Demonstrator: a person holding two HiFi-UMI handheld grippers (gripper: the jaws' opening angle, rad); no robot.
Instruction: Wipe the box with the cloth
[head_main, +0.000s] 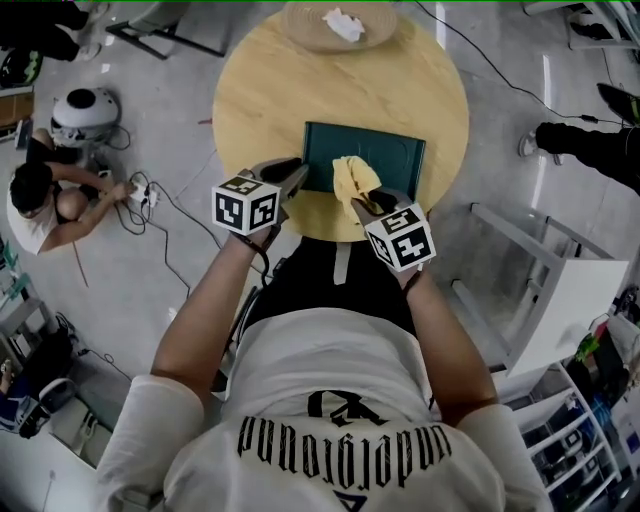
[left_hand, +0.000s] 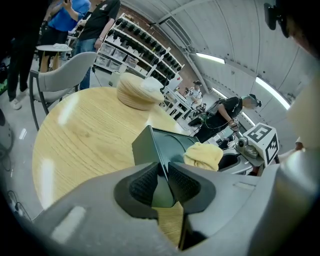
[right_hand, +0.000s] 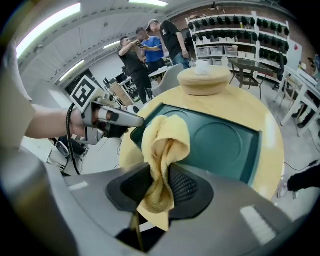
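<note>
A flat dark green box (head_main: 365, 158) lies on the round wooden table (head_main: 270, 90), near its front edge. My left gripper (head_main: 292, 175) is shut on the box's near left corner (left_hand: 159, 172), its pads pinching the rim. My right gripper (head_main: 368, 203) is shut on a yellow cloth (head_main: 352, 180), which bunches over the box's near edge. In the right gripper view the cloth (right_hand: 162, 150) hangs out of the jaws above the box lid (right_hand: 220, 142). From the left gripper view the cloth (left_hand: 203, 155) rests on the box's right side.
A round woven basket (head_main: 335, 25) with a white item stands at the table's far side. A white shelf frame (head_main: 560, 290) is on the right. A person crouches on the floor (head_main: 45, 195) at left, among cables. People stand by shelving in the background.
</note>
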